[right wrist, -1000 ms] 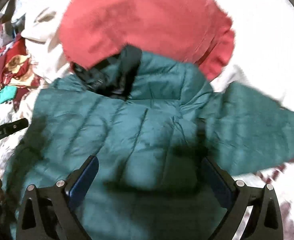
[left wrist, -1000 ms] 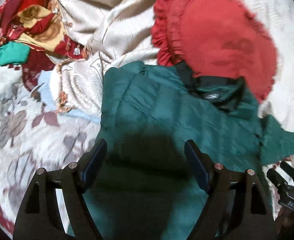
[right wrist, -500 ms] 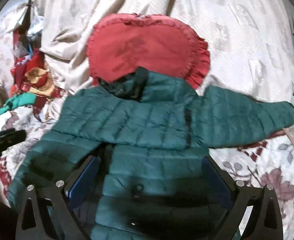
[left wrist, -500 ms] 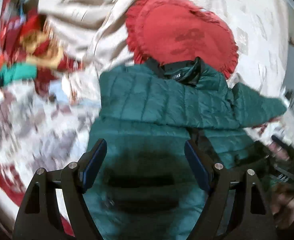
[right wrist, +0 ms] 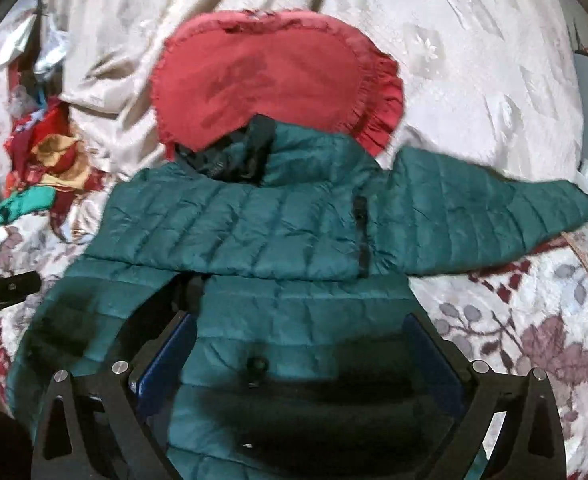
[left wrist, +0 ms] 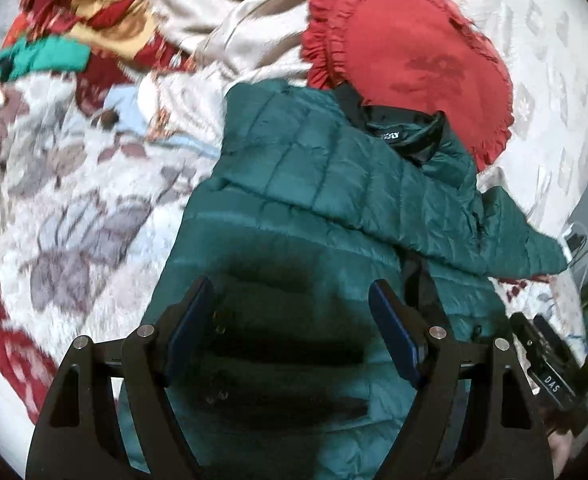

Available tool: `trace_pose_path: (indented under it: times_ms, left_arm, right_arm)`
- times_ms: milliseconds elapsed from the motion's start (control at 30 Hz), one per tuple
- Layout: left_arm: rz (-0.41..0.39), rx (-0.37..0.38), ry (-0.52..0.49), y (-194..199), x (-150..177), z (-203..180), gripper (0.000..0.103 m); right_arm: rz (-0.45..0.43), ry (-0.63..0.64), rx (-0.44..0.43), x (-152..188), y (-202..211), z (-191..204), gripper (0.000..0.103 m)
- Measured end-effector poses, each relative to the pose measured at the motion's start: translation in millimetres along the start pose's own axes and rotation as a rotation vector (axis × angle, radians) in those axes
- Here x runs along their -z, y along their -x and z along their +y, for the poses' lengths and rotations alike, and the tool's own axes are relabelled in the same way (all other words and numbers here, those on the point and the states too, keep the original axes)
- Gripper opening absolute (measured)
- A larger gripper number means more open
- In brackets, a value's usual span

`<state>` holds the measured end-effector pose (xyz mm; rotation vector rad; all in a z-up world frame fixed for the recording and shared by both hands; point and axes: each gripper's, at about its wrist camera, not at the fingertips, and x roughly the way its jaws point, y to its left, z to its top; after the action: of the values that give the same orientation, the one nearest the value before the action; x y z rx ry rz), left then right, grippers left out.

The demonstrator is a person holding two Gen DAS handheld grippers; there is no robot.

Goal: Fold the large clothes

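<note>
A dark green quilted puffer jacket [left wrist: 334,208] lies on the bed, collar away from me; it also shows in the right wrist view [right wrist: 277,224]. One sleeve is folded across the chest [right wrist: 229,236]. The other sleeve [right wrist: 490,216] stretches out to the right. My left gripper [left wrist: 289,320] is open and empty, above the jacket's lower left body. My right gripper [right wrist: 302,356] is open and empty, above the jacket's lower front near a snap button [right wrist: 257,364]. The right gripper's body shows at the left wrist view's right edge [left wrist: 550,368].
A red frilled cushion [right wrist: 269,76] lies behind the collar, on a cream bedspread [right wrist: 474,52]. A heap of red, yellow and teal clothes [left wrist: 73,28] lies at the far left. A floral blanket [left wrist: 53,208] covers the near bed.
Both grippers have pulled back and up from the jacket, so more of it shows. One sleeve now lies folded across the chest. Both grippers stay open.
</note>
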<state>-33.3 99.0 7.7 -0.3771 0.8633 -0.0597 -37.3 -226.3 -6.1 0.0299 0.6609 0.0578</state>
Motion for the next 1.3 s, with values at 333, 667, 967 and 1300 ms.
trace_pose_path:
  times_ms: [333,667,967,1300]
  left_arm:
    - [0.047,0.011,0.027,-13,-1,3,0.08]
    - [-0.006,-0.038,-0.057,-11,-18,-11,0.08]
    - [-0.093,-0.086,0.055,-62,-78,-14,0.08]
    - [0.04,-0.17,0.082,-162,-115,23,0.085]
  right_arm:
    - [0.03,-0.172,-0.059,6,-3,-30,0.102]
    - [0.029,-0.186,-0.046,6,0,-35,0.102]
    - [0.022,-0.081,-0.029,-28,-35,-7,0.102]
    - [0.262,-0.067,-0.077,-90,-196,16,0.102]
